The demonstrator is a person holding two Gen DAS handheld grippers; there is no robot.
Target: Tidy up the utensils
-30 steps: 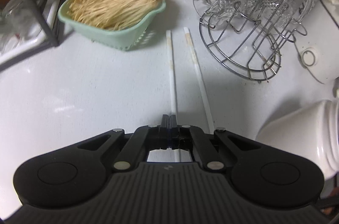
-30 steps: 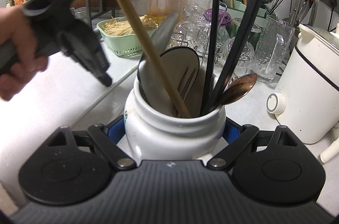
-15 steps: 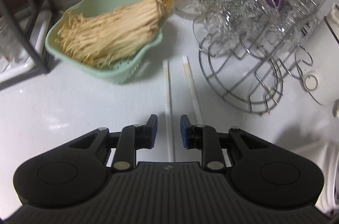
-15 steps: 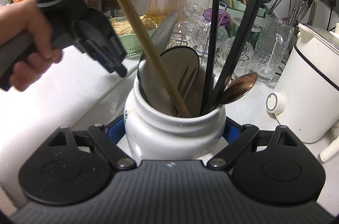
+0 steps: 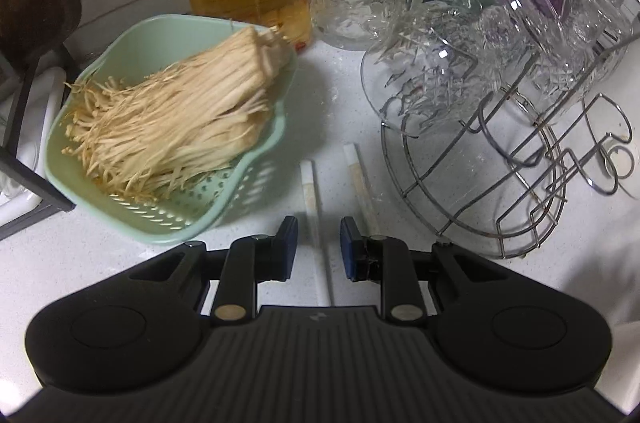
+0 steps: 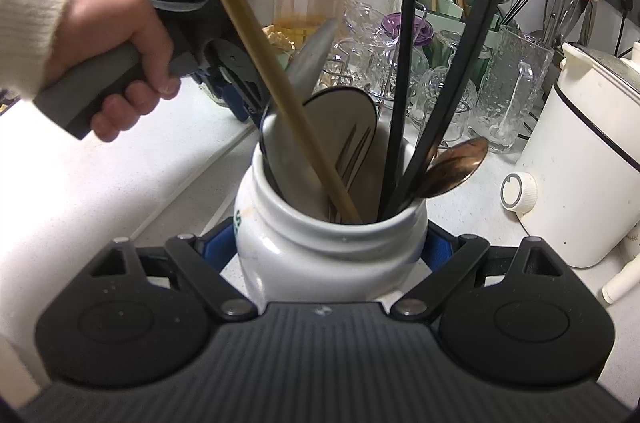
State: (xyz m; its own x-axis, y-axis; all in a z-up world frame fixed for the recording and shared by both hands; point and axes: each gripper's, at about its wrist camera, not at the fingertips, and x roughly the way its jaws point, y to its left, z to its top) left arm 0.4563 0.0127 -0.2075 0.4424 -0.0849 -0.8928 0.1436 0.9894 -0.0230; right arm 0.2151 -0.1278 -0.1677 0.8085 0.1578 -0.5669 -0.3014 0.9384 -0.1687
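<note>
On the white counter [image 5: 100,263] a green colander [image 5: 224,207] of enoki sits left of a wire rack [image 5: 516,191] with glasses, and two white chopsticks [image 5: 316,215] lie side by side between them. The right gripper [image 6: 328,247] is clamped around a white jar [image 6: 320,255] that stands on the counter full of utensils, among them a wooden stick [image 6: 256,39] and a spoon [image 6: 456,167]. The left gripper [image 5: 314,249], jaws apart and holding nothing, straddles the left chopstick.
</note>
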